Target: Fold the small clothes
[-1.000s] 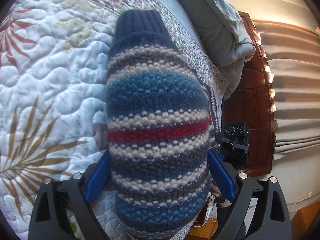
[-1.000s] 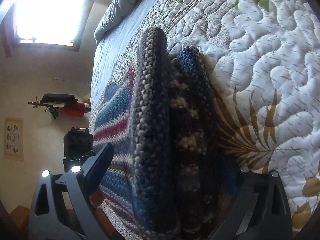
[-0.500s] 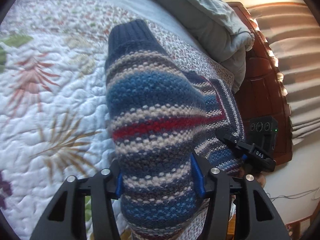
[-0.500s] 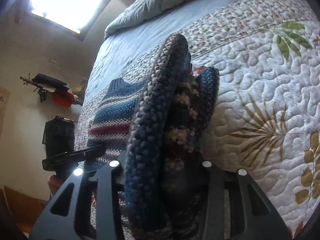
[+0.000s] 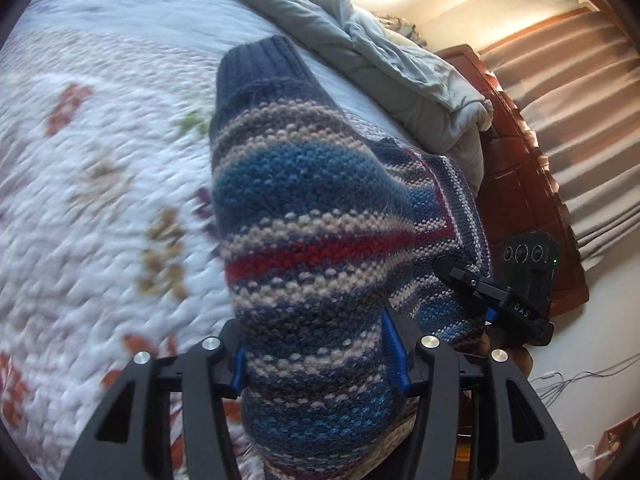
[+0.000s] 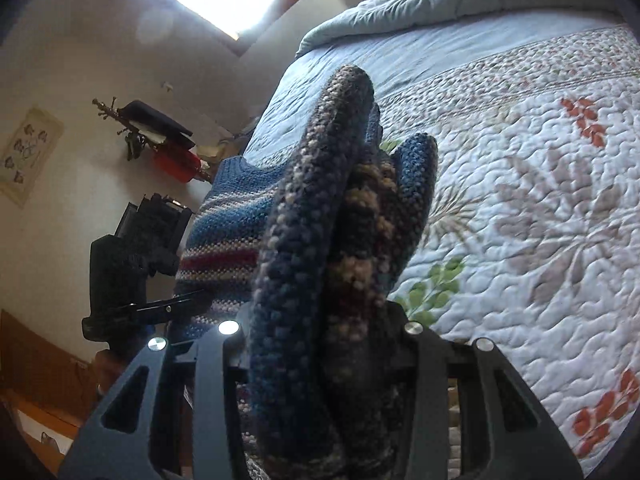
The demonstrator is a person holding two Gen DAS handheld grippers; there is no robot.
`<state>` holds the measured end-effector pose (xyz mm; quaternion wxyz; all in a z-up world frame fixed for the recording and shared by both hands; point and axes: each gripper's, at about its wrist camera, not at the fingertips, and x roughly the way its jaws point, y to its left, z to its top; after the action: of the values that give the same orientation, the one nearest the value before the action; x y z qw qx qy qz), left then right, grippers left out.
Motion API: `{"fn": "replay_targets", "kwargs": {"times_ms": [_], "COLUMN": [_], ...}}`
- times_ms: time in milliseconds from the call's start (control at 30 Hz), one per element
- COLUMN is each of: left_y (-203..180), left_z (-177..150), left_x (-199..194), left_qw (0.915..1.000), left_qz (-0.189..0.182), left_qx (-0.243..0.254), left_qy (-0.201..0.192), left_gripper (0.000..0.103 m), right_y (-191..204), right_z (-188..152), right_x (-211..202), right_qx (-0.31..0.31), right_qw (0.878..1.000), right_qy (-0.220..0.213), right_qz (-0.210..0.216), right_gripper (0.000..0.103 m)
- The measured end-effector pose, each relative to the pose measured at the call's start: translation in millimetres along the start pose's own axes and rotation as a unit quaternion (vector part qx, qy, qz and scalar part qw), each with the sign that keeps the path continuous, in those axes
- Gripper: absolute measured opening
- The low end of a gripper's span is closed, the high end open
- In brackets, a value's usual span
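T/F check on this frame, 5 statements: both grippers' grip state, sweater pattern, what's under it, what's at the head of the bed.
1. The left gripper is shut on the striped sweater. True.
2. The right gripper is open and holds nothing. False: it is shut on a bunched fold of the sweater.
3. The sweater has a single red stripe among blue and cream bands, and a navy ribbed cuff. True.
4. The sweater is over a bare wooden table. False: it is over a bed with a floral quilt.
5. A rumpled grey-blue duvet lies at the far end of the bed. True.
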<state>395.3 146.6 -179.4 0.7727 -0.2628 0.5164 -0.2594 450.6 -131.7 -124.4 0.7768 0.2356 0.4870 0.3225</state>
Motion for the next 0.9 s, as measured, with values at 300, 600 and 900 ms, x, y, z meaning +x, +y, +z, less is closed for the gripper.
{"fn": "replay_targets", "kwargs": {"times_ms": [300, 600, 900], "left_y": [92.6, 130.3, 69.4], "left_z": [-78.8, -94.5, -137.3], "left_x": [-22.4, -9.6, -87.6], "left_qw": [0.9985, 0.9957, 0.9899], "left_qz": [0.018, 0.0, -0.021], "left_qx": [-0.052, -0.093, -0.038], "left_qy": [-0.002, 0.0, -0.135], "left_gripper": [0.053, 0.069, 0.081], "right_y": [35.1, 8.8, 6.5], "right_z": [-97.5, -98.0, -29.4], "right_x": [86.3, 98.8, 76.5], "right_qx": [-0.012, 0.021, 0.03], "right_qw": [0.997, 0.993, 0.997], "right_qy": [0.073, 0.116, 0.071], "right_qz": [0.005, -0.015, 0.006], "right_gripper": [0.039, 0.076, 0.074]}}
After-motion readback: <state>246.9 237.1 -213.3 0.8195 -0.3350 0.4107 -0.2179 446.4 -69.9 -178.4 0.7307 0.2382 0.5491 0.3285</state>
